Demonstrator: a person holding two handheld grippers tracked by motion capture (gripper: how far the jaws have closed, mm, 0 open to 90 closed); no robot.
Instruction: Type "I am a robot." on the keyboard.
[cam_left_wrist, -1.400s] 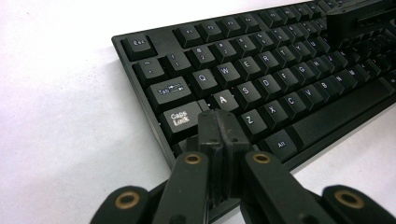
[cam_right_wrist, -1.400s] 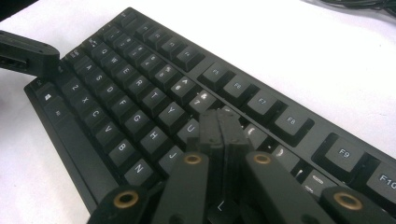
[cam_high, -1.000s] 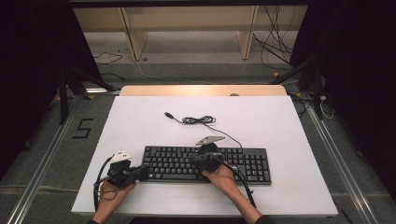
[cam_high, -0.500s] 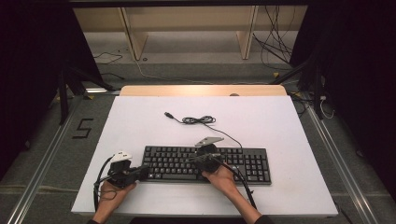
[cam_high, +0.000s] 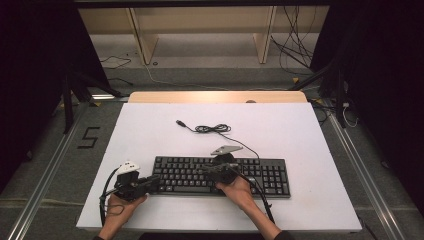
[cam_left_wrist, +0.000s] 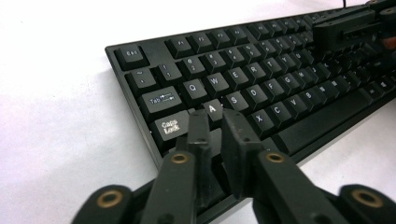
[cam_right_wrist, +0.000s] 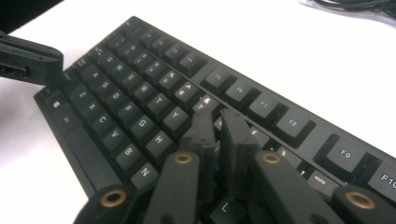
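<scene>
A person seated at a white table (cam_high: 310, 150) works a black keyboard (cam_high: 260, 175) with a hand-held gripper in each hand. The keyboard lies flat across the near half of the table, its cable (cam_high: 212, 129) coiled loosely just behind it. The left gripper (cam_high: 150, 184) rests at the keyboard's left end; in the left gripper view its jaws, which have just been opening a little, stand a narrow slit apart with nothing between them, their tips (cam_left_wrist: 217, 123) over the keys beside Caps Lock and A. The right gripper (cam_high: 210, 170) sits over the middle of the keyboard; in the right gripper view its jaws, likewise just eased open, show only a thin gap, empty, with the tips (cam_right_wrist: 217, 122) above the keys near Y and the number row.
</scene>
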